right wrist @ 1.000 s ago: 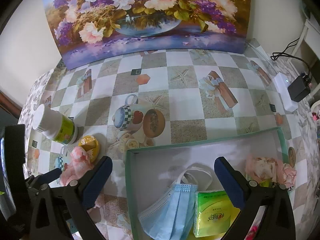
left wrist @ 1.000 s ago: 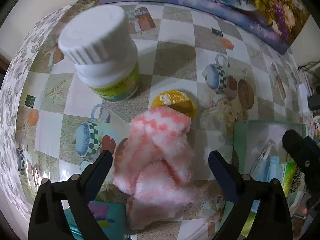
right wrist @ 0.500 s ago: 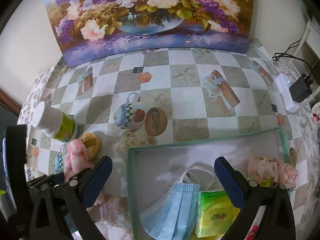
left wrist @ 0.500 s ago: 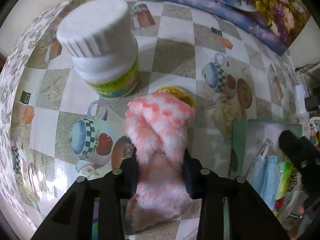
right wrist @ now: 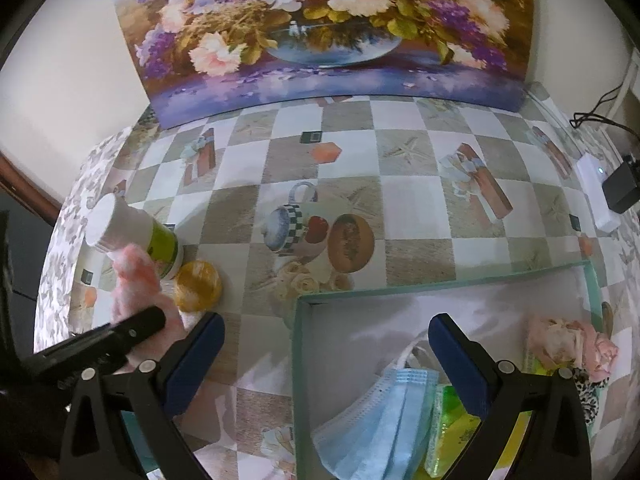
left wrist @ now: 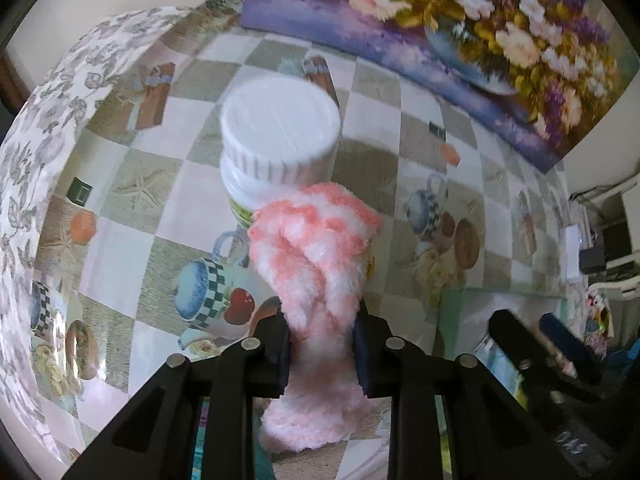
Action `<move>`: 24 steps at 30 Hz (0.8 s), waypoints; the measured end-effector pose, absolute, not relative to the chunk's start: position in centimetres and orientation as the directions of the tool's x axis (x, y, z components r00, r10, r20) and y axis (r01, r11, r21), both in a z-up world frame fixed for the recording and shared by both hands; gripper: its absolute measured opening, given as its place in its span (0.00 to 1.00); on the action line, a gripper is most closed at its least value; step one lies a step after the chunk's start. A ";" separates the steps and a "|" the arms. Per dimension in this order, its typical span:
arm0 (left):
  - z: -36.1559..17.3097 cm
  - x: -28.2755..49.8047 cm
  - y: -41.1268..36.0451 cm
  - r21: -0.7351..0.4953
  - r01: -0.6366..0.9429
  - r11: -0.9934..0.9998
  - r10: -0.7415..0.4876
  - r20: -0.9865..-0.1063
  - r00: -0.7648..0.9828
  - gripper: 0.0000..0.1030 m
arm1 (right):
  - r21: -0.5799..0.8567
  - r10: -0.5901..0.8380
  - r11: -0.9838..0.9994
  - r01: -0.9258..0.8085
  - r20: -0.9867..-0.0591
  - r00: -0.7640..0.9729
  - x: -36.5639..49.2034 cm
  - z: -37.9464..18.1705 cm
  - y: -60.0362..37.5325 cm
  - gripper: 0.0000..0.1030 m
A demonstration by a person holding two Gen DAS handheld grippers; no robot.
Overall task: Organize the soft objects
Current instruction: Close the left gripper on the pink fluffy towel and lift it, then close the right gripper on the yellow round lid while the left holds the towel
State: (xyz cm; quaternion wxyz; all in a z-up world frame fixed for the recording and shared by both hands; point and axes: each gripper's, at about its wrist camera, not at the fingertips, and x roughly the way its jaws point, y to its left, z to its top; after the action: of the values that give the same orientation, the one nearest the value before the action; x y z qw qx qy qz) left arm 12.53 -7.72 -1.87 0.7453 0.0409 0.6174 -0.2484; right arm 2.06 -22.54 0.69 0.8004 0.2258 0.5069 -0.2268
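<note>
A fluffy pink-and-white sock (left wrist: 316,264) hangs above the patterned tablecloth, squeezed between the pads of my left gripper (left wrist: 322,350), whose jaws are still closing on it. The right wrist view shows the same sock (right wrist: 136,284) at the far left, beside the left gripper's black finger (right wrist: 132,330). My right gripper (right wrist: 326,354) stands open over the near corner of the green-rimmed box (right wrist: 440,282), with nothing between its fingers. Inside the box lie a blue face mask (right wrist: 384,416), a green tissue pack (right wrist: 448,428) and a pink fabric flower (right wrist: 568,344).
A white-capped bottle (left wrist: 276,144) with a green label stands just behind the sock. A round yellow tin (right wrist: 198,286) lies beside the bottle. A flower painting (right wrist: 320,28) leans on the back wall. A white charger (right wrist: 596,192) and black plug (right wrist: 622,190) sit at the right edge.
The left gripper's jaws closed from wide open onto the sock and lifted it off the cloth, away from the yellow tin. The right gripper has stayed over the box.
</note>
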 end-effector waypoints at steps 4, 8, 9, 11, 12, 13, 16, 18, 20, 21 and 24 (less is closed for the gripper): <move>-0.8 13.1 -6.3 -0.268 0.387 0.882 -0.342 -0.930 0.135 0.26 | 0.146 -0.117 0.809 0.569 -0.909 0.399 2.6 0.5 -21.8 1.00; 0.1 14.1 -4.9 -0.276 0.337 0.900 -0.348 -0.921 0.175 0.26 | 0.171 -0.089 0.821 0.545 -0.904 0.417 3.2 0.1 -20.9 1.00; 0.4 14.3 -4.5 -0.279 0.328 0.902 -0.351 -0.919 0.183 0.26 | 0.175 -0.082 0.826 0.535 -0.903 0.422 3.5 0.0 -20.6 1.00; 1.2 14.7 -3.5 -0.286 0.303 0.909 -0.356 -0.911 0.207 0.26 | 0.174 -0.079 0.834 0.524 -0.901 0.426 3.9 -0.2 -20.0 1.00; 1.3 14.9 -3.3 -0.286 0.293 0.912 -0.355 -0.909 0.219 0.26 | 0.176 -0.077 0.836 0.520 -0.900 0.429 4.0 -0.2 -19.9 1.00; 1.6 15.1 -3.0 -0.285 0.283 0.916 -0.354 -0.906 0.233 0.26 | 0.183 -0.071 0.839 0.513 -0.897 0.437 4.3 -0.3 -19.6 1.00; 2.3 15.7 -1.7 -0.276 0.247 0.929 -0.340 -0.899 0.275 0.26 | 0.214 -0.043 0.849 0.484 -0.883 0.467 4.9 -0.4 -18.8 1.00; 2.6 16.1 -0.7 -0.277 0.220 0.935 -0.334 -0.895 0.296 0.26 | 0.223 -0.030 0.860 0.458 -0.875 0.483 5.5 -0.5 -18.0 1.00; 2.7 16.5 0.4 -0.283 0.189 0.941 -0.330 -0.891 0.312 0.26 | 0.221 -0.025 0.872 0.437 -0.871 0.491 5.9 -0.6 -17.2 1.00; 2.7 16.7 0.7 -0.285 0.176 0.942 -0.328 -0.890 0.317 0.26 | 0.220 -0.022 0.880 0.422 -0.868 0.497 6.3 -0.8 -16.7 1.00; 2.5 17.2 1.7 -0.286 0.148 0.947 -0.319 -0.890 0.325 0.26 | 0.220 -0.008 0.896 0.387 -0.861 0.508 7.0 -1.2 -15.7 1.00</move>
State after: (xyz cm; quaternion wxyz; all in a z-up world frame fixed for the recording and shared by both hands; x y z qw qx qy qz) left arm 17.16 1.67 2.48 0.8104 -0.0762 0.5627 -0.1440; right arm 7.00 -15.67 -1.25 0.8459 0.1964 0.4821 -0.1166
